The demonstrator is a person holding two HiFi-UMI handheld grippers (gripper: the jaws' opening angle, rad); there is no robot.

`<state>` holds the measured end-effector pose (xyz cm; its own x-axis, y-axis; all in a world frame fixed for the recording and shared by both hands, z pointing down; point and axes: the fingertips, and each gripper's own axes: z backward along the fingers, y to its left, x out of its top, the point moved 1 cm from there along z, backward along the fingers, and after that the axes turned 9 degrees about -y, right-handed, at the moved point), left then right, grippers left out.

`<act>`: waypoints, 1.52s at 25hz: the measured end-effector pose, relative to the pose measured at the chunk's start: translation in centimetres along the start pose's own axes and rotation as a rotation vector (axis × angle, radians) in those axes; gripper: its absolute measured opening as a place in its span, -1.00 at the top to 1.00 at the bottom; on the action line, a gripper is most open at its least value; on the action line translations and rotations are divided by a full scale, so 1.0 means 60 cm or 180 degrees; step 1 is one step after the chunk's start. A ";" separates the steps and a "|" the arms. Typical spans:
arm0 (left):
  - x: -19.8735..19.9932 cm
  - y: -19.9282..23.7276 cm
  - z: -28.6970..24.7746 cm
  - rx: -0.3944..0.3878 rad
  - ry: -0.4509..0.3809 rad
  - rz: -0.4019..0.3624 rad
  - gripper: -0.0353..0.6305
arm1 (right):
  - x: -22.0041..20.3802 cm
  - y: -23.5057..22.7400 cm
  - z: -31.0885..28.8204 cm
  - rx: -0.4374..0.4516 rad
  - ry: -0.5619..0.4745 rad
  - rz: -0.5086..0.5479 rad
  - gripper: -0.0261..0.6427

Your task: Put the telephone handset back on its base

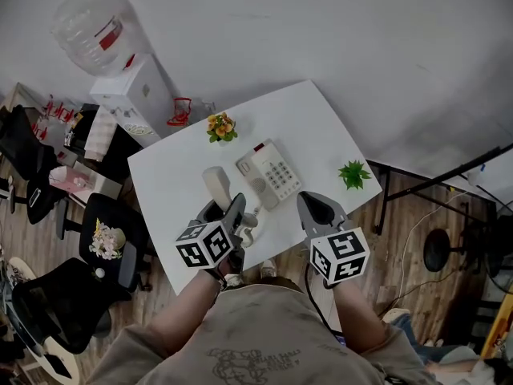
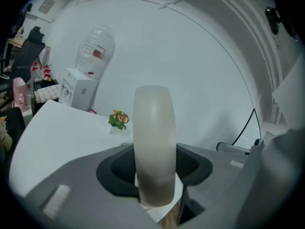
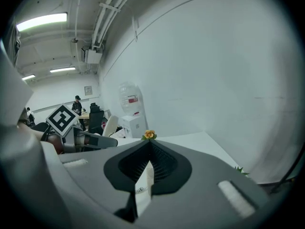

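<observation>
A cream telephone base (image 1: 268, 173) with a keypad lies in the middle of the white table (image 1: 321, 127). Just left of it is the cream handset (image 1: 216, 186), with my left gripper (image 1: 228, 211) shut on its near end. In the left gripper view the handset (image 2: 153, 128) stands upright between the grey jaws of the left gripper (image 2: 155, 171). Its coiled cord (image 1: 250, 221) hangs toward the base. My right gripper (image 1: 311, 201) hovers at the table's near edge, right of the base. In its own view the right gripper (image 3: 148, 147) is shut with nothing in it.
A small pot of orange flowers (image 1: 221, 127) stands behind the phone and a small green plant (image 1: 353, 174) sits at the table's right corner. A water dispenser (image 1: 136, 87) stands beyond the far left corner. Black office chairs (image 1: 112, 239) crowd the left side.
</observation>
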<state>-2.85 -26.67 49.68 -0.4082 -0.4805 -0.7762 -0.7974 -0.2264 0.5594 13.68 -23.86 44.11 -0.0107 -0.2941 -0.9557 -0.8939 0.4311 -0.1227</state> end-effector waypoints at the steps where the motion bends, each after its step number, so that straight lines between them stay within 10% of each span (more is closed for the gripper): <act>1: -0.009 0.000 -0.012 0.0025 0.0038 0.0032 0.27 | -0.006 -0.007 -0.002 -0.0009 0.0029 -0.0008 0.84; 18: -0.168 0.052 -0.185 0.0712 0.0437 0.0693 0.27 | -0.113 -0.109 -0.019 -0.0067 0.0523 -0.0201 0.84; 38: -0.216 0.112 -0.260 0.1432 0.0420 0.0587 0.27 | -0.197 -0.109 -0.019 0.0099 0.0886 -0.0459 0.84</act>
<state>4.01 -35.16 68.06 -0.5238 -0.5876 -0.6167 -0.8418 0.2461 0.4805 19.15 -24.19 56.52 -0.0109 -0.5746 -0.8183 -0.8811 0.3925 -0.2639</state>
